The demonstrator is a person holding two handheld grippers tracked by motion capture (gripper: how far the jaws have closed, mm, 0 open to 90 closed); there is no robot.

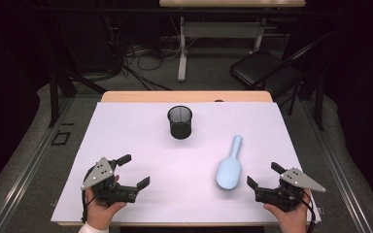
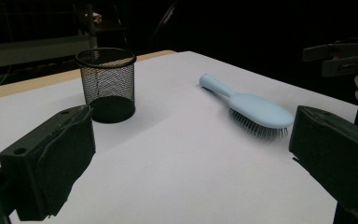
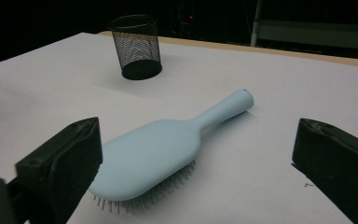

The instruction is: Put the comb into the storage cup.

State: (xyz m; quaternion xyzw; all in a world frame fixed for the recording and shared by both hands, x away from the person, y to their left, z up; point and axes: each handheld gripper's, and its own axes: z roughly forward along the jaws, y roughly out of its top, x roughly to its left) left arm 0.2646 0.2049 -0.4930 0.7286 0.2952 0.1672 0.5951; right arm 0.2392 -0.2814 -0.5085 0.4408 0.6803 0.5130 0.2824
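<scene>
We hold the left gripper (image 1: 135, 171) and right gripper (image 1: 261, 175) low in the frame, jaws spread wide and empty. The light blue hairbrush (image 1: 229, 165) lies bristles-down at lower right, nearest our right gripper, ready for grasping; the mesh pen cup (image 1: 179, 122) stands upper centre.

Pale blue hairbrush (image 1: 229, 168), bristles down, flat

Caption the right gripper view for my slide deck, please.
Open right hand-held gripper faces a light blue hairbrush lying bristles-down on the white table, black mesh cup beyond.
</scene>
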